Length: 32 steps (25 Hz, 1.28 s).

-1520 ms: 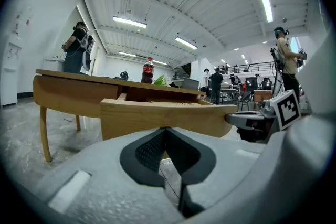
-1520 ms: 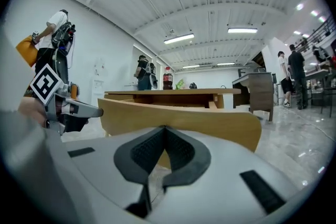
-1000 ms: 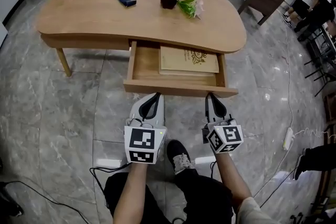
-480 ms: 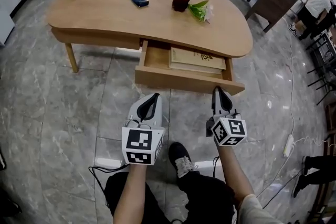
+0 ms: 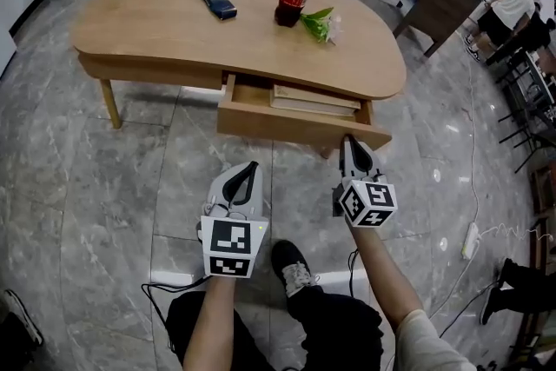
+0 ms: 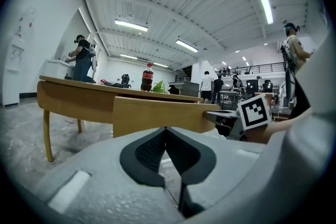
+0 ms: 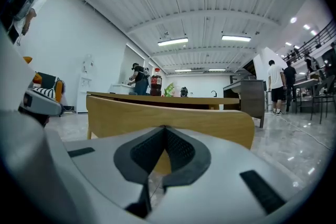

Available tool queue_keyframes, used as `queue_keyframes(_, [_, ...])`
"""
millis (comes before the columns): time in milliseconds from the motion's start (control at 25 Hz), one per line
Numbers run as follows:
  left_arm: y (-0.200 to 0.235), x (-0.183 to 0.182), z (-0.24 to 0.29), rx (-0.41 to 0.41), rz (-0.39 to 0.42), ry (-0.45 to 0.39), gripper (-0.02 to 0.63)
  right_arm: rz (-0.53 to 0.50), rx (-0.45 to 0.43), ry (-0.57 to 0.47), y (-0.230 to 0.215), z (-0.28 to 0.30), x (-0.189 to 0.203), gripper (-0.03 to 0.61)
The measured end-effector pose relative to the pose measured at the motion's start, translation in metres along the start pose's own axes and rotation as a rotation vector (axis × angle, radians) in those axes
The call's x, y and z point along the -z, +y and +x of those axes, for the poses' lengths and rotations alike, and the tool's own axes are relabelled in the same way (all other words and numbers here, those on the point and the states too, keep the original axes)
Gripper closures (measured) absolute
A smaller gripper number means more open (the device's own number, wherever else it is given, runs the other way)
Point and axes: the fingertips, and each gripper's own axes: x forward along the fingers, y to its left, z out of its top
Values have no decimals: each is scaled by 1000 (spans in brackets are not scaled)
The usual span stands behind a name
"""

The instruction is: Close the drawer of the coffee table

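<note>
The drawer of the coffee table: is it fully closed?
No, the drawer juts out from under the tabletop, showing a book inside.

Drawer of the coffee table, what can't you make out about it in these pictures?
- Inside of the drawer: head view, the table top covers most of it; only the edge of a booklet shows.
- Whether the right gripper touches the drawer front: head view, its own body hides the tip.
- Drawer front's lower edge: right gripper view, cut off by the gripper body.

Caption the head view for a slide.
Shut right gripper at the front of the partly open drawer; left gripper sits further back, also shut.
</note>
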Motion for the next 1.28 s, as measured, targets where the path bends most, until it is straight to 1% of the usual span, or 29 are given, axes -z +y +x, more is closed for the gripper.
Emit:
queue_keyframes(200, [-1,3,2,3,-1,14,606,16,40,9,-9,24,-6,562])
queue_keyframes(360, [-3,6,3,13,15,29,606,26,68,15,-14,39,-7,561])
queue_keyframes(520, [1,8,4,16,-23,34,606,19,99,11,-16,52,-8,561])
queue_keyframes(760, [-4,5,5,29,-36,28,606,-9,105,5,-20,63,-10,561])
queue_keyframes(920, [-6,4,6,47,-92,13,606,-13,110,7,-22,70,-11,561])
queue_keyframes(1000, [-6,4,6,46,-105,11,606,-19,109,12,-23,72,-11,561])
queue_keyframes(1280, [3,9,4,28,-93,30,606,-23,126,17,-27,82,-11,561])
